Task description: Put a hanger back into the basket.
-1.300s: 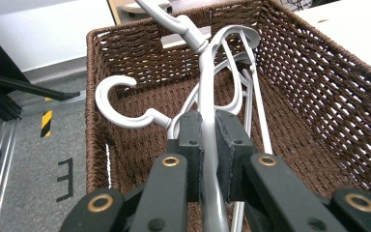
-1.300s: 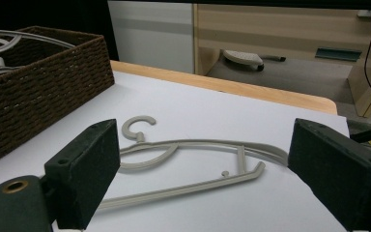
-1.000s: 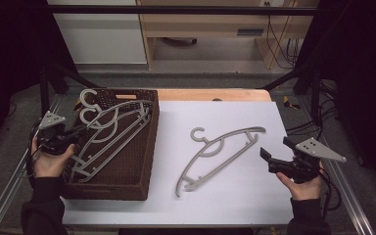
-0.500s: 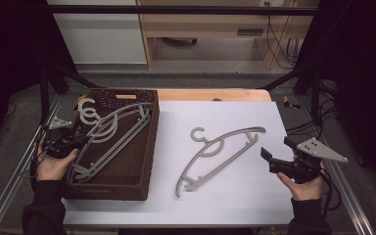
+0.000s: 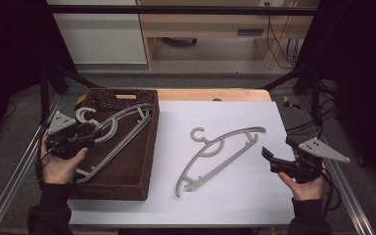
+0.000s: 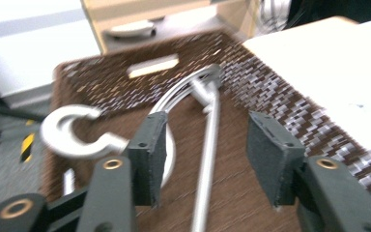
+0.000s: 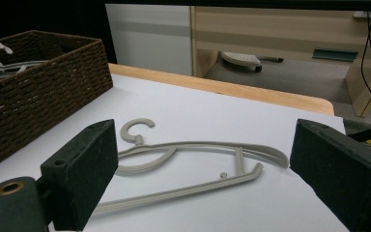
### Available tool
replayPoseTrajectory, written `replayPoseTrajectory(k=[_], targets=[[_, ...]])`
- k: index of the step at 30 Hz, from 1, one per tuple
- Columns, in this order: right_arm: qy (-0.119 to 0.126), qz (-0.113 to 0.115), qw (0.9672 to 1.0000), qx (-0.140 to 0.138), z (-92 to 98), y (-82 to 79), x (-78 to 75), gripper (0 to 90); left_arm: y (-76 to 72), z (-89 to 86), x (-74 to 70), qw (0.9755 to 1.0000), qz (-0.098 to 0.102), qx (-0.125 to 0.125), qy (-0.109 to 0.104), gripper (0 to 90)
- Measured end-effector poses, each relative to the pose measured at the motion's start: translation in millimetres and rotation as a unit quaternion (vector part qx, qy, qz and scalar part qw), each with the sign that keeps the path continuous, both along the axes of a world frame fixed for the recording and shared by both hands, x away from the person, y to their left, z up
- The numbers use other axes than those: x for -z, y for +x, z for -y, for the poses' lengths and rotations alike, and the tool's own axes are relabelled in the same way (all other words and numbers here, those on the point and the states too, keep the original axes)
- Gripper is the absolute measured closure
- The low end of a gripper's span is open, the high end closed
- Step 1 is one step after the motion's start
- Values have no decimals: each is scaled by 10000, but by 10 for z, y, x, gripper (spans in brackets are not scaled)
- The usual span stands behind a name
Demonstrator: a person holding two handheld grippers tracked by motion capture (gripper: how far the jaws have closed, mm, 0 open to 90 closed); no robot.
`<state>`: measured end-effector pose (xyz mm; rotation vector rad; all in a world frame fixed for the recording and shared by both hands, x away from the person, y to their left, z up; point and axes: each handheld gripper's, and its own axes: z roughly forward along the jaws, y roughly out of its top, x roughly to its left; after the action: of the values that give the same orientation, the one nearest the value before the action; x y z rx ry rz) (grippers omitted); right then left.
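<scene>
A grey plastic hanger point(image 5: 210, 145) lies flat on the white table sheet, hook toward the back. My right gripper point(image 5: 267, 159) hovers open just right of it; in the right gripper view the hanger point(image 7: 198, 144) lies ahead between the wide-apart jaws of this gripper point(image 7: 203, 164). Two more grey hangers point(image 5: 127, 113) rest in a brown wicker basket point(image 5: 112, 191) on the left. My left gripper point(image 5: 95, 132) is over the basket's left side, open. In the left gripper view a hanger's bar point(image 6: 214, 116) runs between the jaws of that gripper point(image 6: 205, 145), untouched, its hook point(image 6: 77, 133) at the left.
The basket point(image 7: 43, 92) stands on the table's left part, its wall rising beside the white sheet. A wooden table edge point(image 5: 210, 94) runs along the back. Metal rails point(image 5: 14, 181) flank both table sides. Shelving and cables stand beyond the table.
My left gripper has shifted slightly right, farther over the basket and the hangers. The right gripper and the hanger on the table have stayed put.
</scene>
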<state>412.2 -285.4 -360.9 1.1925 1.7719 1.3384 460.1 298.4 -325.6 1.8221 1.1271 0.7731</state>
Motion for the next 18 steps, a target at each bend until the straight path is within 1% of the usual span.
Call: replayPoseTrajectory(k=[1,2,3,5,9,12,13,15,16,17,18], targets=[[-5,6,10000,4,5,0,-2,98,-13,86,-17,10000,75,62,-4,467],[0,20,10000,10,15,2,-4,97,-20,138,-27,9999,117,93,-12,422],[0,20,10000,10,15,2,-4,97,-29,209,-41,9998,173,139,-13,422],[25,5,10000,26,17,6,-5,96,-49,370,-68,9993,245,282,-35,389],[9,5,10000,24,14,-1,-6,94,-91,640,-99,9977,298,587,-168,316],[-1,18,10000,20,20,-5,-7,92,-118,820,-106,9966,366,725,-121,289],[-4,16,10000,23,23,-6,-6,92,-121,903,-99,9963,373,761,-152,281],[7,-10,10000,38,29,-9,-2,91,-121,1012,-83,9961,355,797,-106,262],[7,-10,10000,38,29,-9,-2,91,-119,1090,-65,9956,379,845,-111,262],[20,-13,10000,35,29,-9,-3,91,-122,1135,-57,9955,350,880,-96,259],[25,-7,10000,39,28,-9,-3,91,-121,1206,-42,9950,363,922,-113,259]])
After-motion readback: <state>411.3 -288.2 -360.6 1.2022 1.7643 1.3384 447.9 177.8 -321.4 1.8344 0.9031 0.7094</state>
